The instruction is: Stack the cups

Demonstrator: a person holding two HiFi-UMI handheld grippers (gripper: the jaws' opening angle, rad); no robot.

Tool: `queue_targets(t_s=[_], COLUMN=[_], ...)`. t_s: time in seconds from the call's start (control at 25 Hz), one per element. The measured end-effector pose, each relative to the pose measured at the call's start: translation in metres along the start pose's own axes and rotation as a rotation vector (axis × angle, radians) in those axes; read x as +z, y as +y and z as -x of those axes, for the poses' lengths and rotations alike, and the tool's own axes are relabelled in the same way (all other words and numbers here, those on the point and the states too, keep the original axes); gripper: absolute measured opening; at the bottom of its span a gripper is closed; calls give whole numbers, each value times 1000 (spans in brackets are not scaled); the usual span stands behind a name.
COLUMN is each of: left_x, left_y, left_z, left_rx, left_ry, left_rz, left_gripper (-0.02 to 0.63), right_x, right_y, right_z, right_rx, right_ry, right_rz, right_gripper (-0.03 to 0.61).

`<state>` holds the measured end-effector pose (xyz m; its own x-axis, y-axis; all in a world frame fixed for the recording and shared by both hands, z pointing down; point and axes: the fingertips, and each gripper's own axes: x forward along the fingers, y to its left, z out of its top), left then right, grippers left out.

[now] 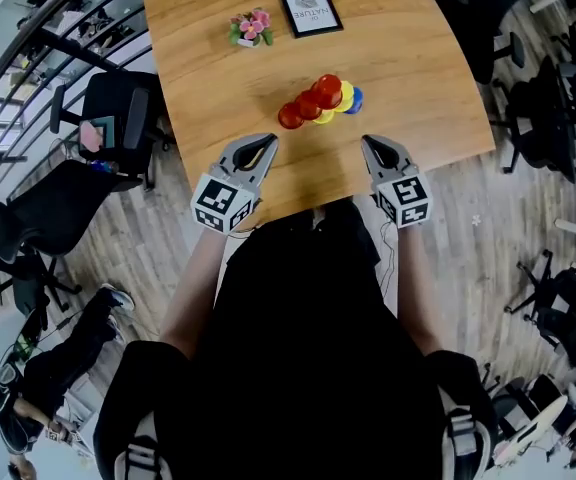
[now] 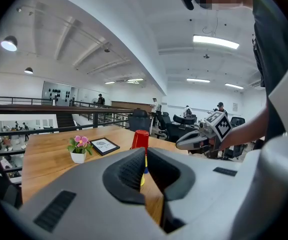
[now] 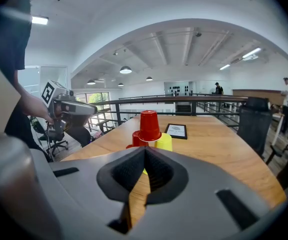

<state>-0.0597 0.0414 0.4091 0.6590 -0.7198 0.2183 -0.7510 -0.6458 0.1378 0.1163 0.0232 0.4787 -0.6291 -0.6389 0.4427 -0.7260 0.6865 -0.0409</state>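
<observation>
Left tool [image 1: 266, 145] and right tool [image 1: 370, 145] both sit empty and pinched shut at the tabletop [image 1: 418, 58] near edge, clear of the cup cluster [image 1: 320, 101] mid-tabletop; going in unopened risks bumping the perched top red cup [image 3: 149, 125] and toppling the lot.

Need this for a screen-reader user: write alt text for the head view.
A cluster of red, yellow and blue cups stands on a wooden table, with the left gripper and right gripper shut and empty at its near edge. A potted flower and framed picture sit beyond.
</observation>
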Motion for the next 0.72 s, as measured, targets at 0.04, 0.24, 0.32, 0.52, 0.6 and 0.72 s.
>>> queue_targets(t_s=[0.04,0.24,0.32,0.52,0.6,0.72], left_x=[0,2,3,2,2,4], left_y=[0,-1,-2,-2,0,3], left_z=[0,0,-1,0,1,-1], left_rx=[-2,-11,-14,-20,-20,-19], left_ry=[-2,-6,-9,-7,-6,-11], left_rz=[0,0,-1,0,1,-2], left_gripper=[28,28,28,28,28,28], right_x=[0,-1,-2,-3,-2,1], right_y=[1,4,3,5,6,6], right_z=[0,4,6,4,3,1], right_rx=[-1,-11,-14,-15,-18,-16], right_ry=[1,2,5,10,9,3], right_rz=[0,-6,-7,0,-2,-1], right_gripper=[6,6,6,6,6,6])
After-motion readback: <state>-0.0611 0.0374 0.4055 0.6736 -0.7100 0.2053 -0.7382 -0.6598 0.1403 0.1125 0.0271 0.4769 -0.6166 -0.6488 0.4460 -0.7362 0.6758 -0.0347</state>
